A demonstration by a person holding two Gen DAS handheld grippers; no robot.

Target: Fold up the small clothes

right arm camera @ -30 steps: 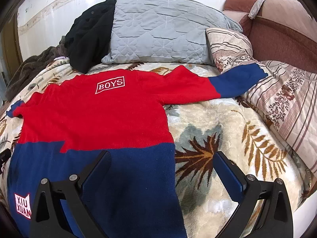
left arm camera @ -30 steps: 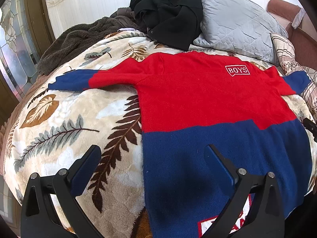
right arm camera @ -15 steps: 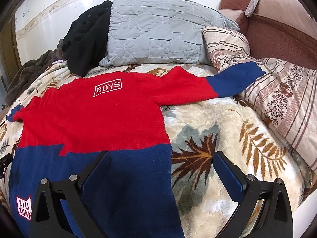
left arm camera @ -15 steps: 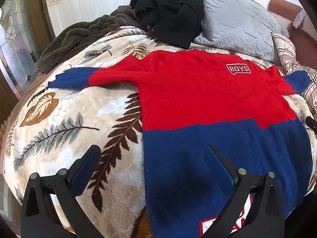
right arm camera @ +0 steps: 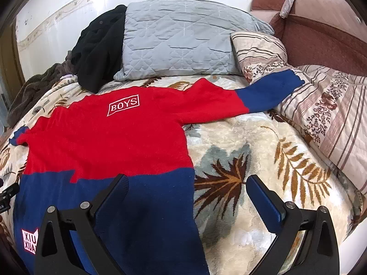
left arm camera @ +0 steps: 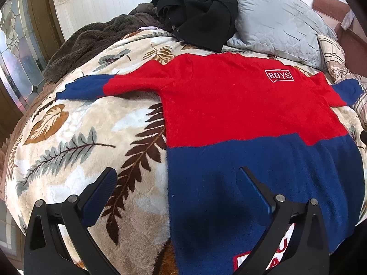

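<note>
Bright, even daylight, sharp focus, soft shadows beneath the tongs (fisheye bending and dark vignette at edges).

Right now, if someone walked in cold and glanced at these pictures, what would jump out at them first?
The red and blue sweater spread flat on the leaf-print blanket, sleeves out to both sides, with a white BOYS patch on its chest. Behind it, a grey pillow leans by a heap of black clothes. The left gripper and the right gripper hang open over the sweater's blue hem corners, holding nothing.
</note>
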